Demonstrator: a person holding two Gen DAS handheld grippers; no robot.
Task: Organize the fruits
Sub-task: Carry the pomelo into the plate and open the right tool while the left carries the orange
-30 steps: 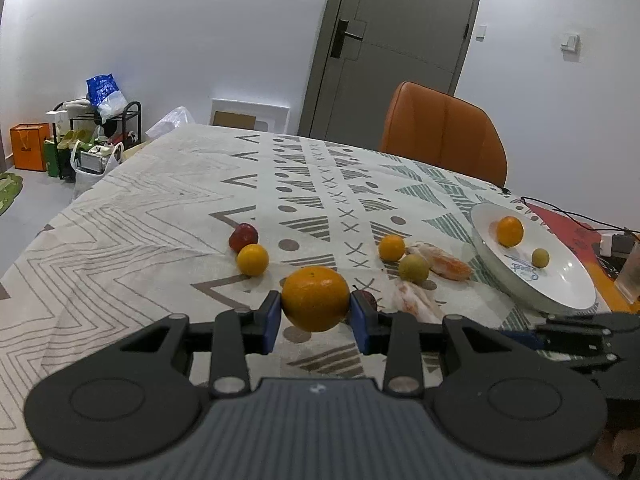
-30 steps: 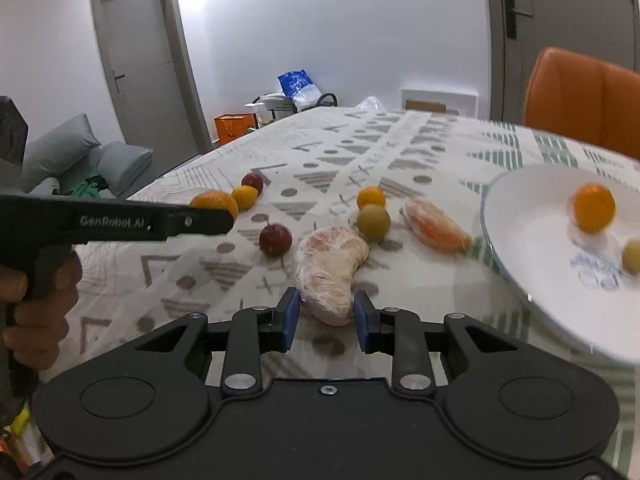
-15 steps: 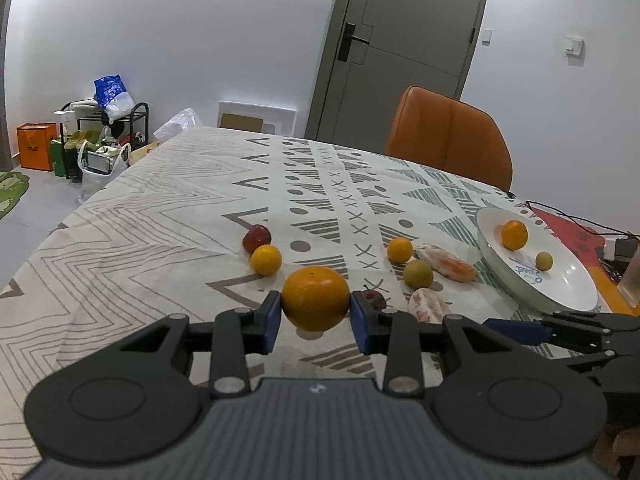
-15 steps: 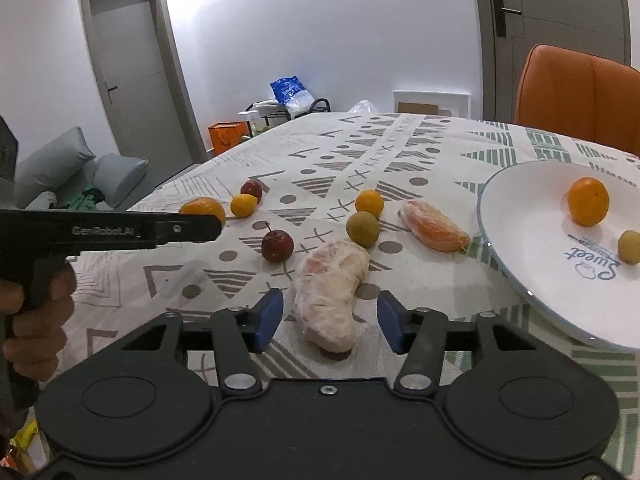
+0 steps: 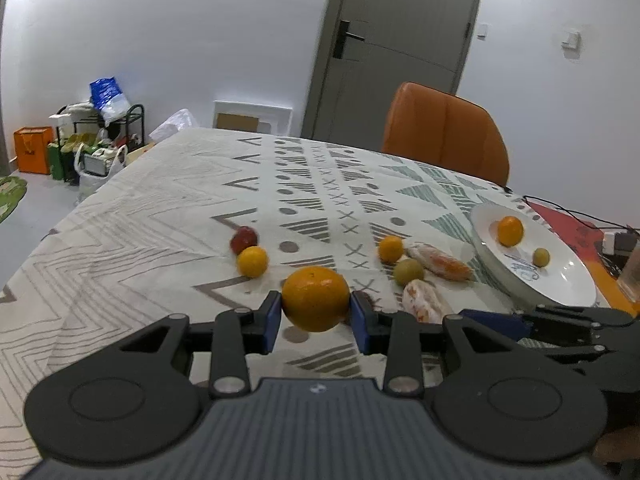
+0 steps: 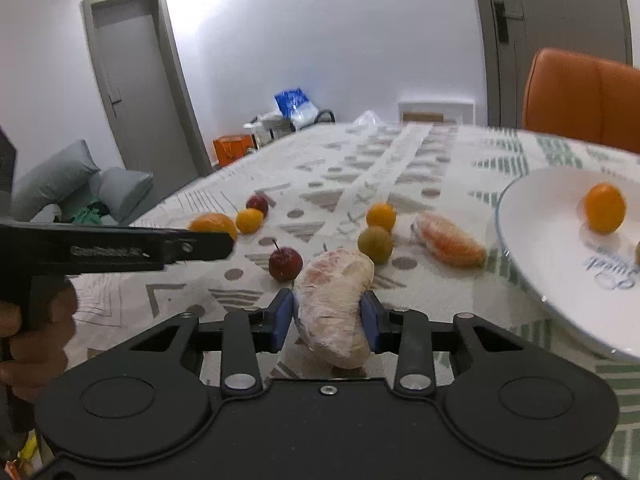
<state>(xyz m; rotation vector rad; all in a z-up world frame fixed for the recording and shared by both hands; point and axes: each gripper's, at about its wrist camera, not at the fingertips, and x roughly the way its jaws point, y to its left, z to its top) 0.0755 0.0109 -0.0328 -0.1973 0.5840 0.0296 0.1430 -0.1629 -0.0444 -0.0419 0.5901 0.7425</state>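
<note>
Since a moment ago: your right tongs (image 6: 326, 316) spread wide around the wrapped pomelo wedge (image 6: 334, 300) and are now closing on it again; the wedge lies between the blue pads, and both pads appear to touch its film, though the blur makes that hard to be sure of.
Left tongs: your left tongs (image 5: 316, 316) pinch the big orange (image 5: 316, 298) by its sides, lifted clear of the bench (image 5: 160, 216), just as before.
Left tongs from the other side: in the right wrist view they reach in from the left edge, the orange showing just behind their tip, with your hand (image 6: 28, 344) wrapped on the grip.
Pomelo wedge: it rests on the patterned cloth of the bench, long axis running away from you, its near end low between the pads.
Plate: a white plate (image 6: 532, 264) sits at the right of the bench and holds a small orange (image 6: 604, 208) and a greenish round fruit (image 5: 541, 257).
Loose fruit near the wedge: a small red apple (image 6: 285, 264) just left of it, a green-yellow fruit (image 6: 375, 245) just beyond it, a small mandarin (image 6: 381, 217) behind that, and a second wrapped wedge (image 6: 450, 240) lying toward the plate.
Far left pair: a yellow-orange fruit (image 5: 252, 261) touching a dark red one (image 5: 243, 239).
Beyond the bench: an orange chair (image 5: 444, 132).
</note>
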